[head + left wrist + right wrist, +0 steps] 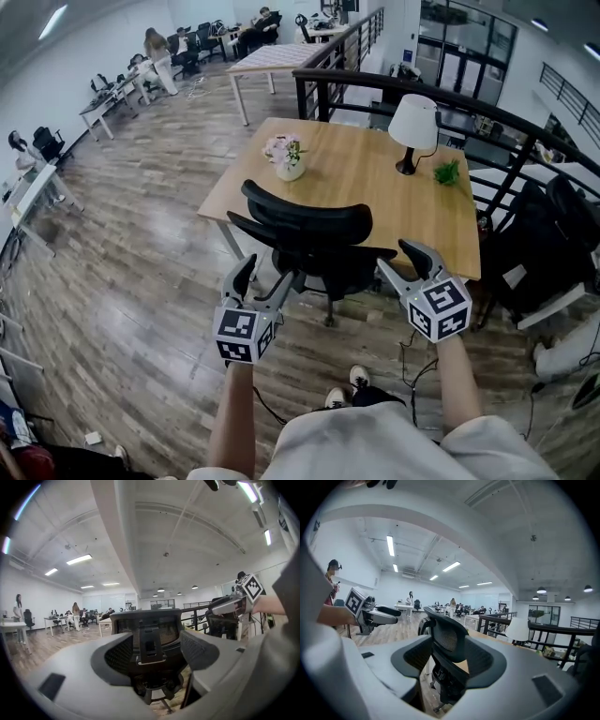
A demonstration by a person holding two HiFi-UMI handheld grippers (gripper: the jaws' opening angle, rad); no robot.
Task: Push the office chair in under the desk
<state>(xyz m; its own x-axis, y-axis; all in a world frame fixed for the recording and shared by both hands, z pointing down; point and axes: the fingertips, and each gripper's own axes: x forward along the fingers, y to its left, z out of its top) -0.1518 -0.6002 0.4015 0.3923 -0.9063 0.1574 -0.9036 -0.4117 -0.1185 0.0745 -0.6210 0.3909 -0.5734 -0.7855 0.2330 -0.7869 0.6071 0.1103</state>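
A black mesh office chair [305, 234] stands at the near edge of the wooden desk [366, 187], its backrest toward me and its seat partly under the top. My left gripper [267, 279] hovers open just behind the chair's left side. On the other side, my right gripper [401, 261] is open too, behind the chair's right side. Neither holds anything, and I cannot tell whether either touches the chair. The left gripper view frames the chair's back [147, 634] between wide jaws. The right gripper view shows the chair [447, 641] from its right.
On the desk stand a flower vase [286, 159], a white lamp [412, 127] and a small green plant [447, 173]. A black railing [450, 98] runs behind the desk. Dark chairs [548, 244] crowd the right side. Cables lie on the wooden floor [141, 309]. People work at far desks.
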